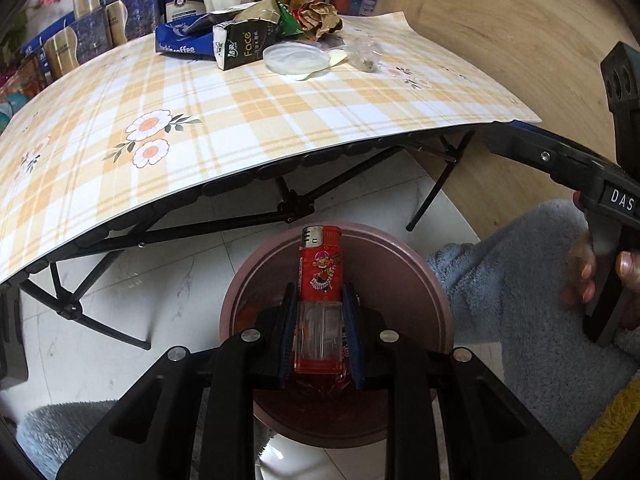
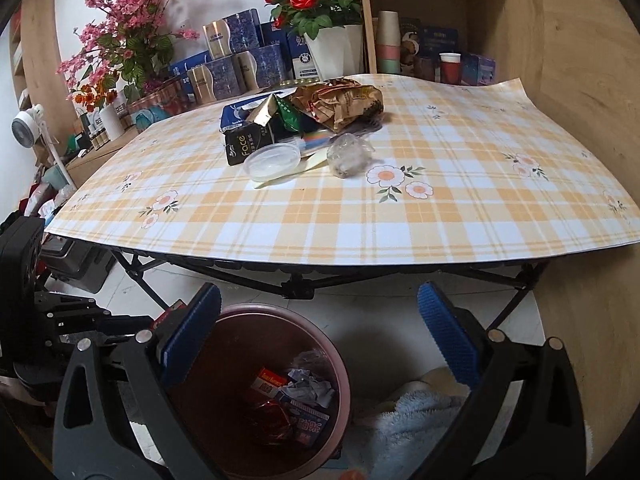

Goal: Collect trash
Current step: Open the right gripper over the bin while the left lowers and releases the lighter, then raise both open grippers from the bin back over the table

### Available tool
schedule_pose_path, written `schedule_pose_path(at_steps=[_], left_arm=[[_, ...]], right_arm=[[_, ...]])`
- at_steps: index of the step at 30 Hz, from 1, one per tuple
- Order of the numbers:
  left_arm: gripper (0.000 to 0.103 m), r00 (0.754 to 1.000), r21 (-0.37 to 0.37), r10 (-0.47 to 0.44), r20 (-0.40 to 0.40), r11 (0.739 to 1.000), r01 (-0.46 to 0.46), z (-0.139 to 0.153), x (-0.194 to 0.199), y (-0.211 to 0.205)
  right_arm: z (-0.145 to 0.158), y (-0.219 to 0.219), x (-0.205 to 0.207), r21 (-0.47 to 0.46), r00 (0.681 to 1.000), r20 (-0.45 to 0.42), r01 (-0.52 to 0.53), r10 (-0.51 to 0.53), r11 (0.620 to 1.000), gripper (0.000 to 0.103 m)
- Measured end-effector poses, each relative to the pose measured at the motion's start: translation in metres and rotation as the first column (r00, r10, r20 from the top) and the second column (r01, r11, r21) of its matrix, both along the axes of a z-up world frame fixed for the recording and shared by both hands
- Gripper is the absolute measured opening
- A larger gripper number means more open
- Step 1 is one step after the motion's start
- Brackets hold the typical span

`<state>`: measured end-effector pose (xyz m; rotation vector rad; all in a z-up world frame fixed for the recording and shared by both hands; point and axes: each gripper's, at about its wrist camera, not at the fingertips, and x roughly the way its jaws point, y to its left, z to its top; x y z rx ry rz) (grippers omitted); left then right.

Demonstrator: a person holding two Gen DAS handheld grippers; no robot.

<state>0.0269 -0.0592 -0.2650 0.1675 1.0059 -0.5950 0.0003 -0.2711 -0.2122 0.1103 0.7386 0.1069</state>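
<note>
Left claw holds a lighter over the part-filled bin; right claw wide, empty; wrappers remain upper centre.

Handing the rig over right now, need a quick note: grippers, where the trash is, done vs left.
Left gripper: shut on a red lighter, held above the bin.
Right gripper: open, empty, near the bin, pointing at the table.
Bin on the floor at the table's front edge; it already holds crumpled paper and wrappers.
Left on the table: blue coffee bag, black tissue pack, clear lid, brown paper bag, clear plastic wad.
Next: drop the lighter, then clear that pile.
</note>
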Motion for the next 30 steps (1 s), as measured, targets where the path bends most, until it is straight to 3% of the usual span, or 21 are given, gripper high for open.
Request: schedule_pose_path(at_steps=[10, 17, 23, 30], left_arm=[[0.024, 1.0, 0.01, -0.015, -0.005, 1.0, 0.015, -0.002, -0.001, -0.003], [0.056, 0.999, 0.004, 0.009, 0.035, 1.0, -0.009, 0.005, -0.003, 0.0], [0.078, 0.989, -0.035, 0.119, 0.091, 0.993, -0.117, 0.018, 0.002, 0.017], [0.091, 0.964, -0.086, 0.24, 0.116, 0.969, -0.231, 0.031, 0.01, 0.04]], right_arm=[[-0.002, -0.002, 0.001, 0.005, 1.0, -0.009, 0.0, 0.0, 1.0, 0.097], [-0.004, 0.0, 0.002, 0.0, 1.0, -0.019, -0.004, 0.004, 1.0, 0.097], [-0.005, 0.007, 0.003, -0.012, 0.999, -0.032, -0.031, 0.031, 0.999, 0.097], [-0.005, 0.002, 0.007, 0.037, 0.998, -0.047, -0.045, 0.047, 0.998, 0.097]])
